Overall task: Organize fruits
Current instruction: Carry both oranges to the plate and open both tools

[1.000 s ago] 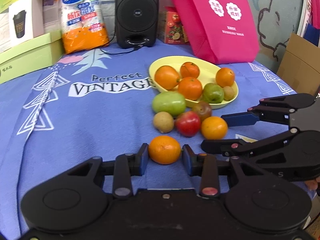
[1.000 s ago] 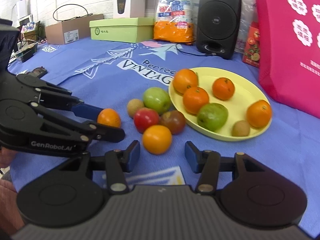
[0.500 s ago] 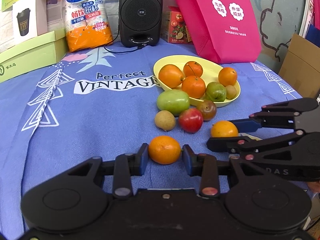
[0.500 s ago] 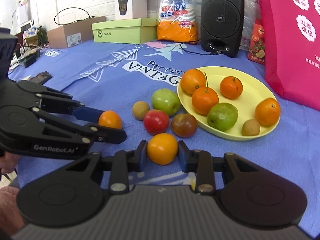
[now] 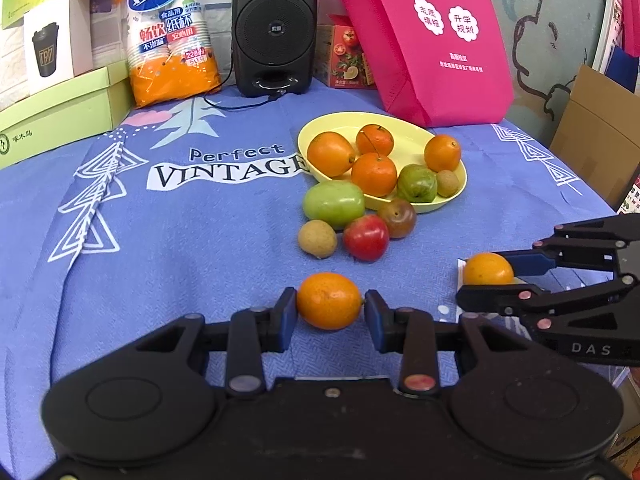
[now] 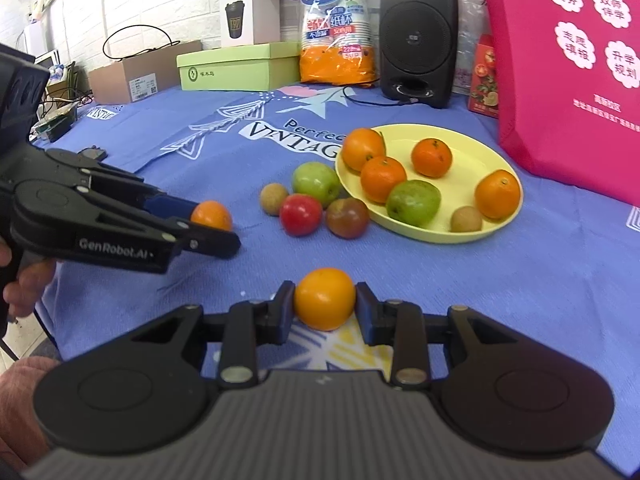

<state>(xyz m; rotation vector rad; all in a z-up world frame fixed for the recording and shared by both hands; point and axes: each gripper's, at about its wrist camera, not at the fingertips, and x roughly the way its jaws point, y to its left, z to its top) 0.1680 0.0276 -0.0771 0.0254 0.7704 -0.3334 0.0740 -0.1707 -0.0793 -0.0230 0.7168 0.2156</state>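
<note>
My left gripper is shut on an orange, held low near the blue cloth; it also shows in the right wrist view. My right gripper is shut on a second orange, seen from the left wrist as well. A yellow plate holds several oranges, a green fruit and a small brown fruit. In front of the plate lie a green apple, a red apple, a dark plum and a brown kiwi.
At the back stand a black speaker, a pack of paper cups, a pink bag, green boxes and a cable. A cardboard box stands right of the table edge.
My right gripper closed on the loose orange and drew it back from the fruit cluster toward me. My left gripper has kept hold of its orange and pulled back slightly.
</note>
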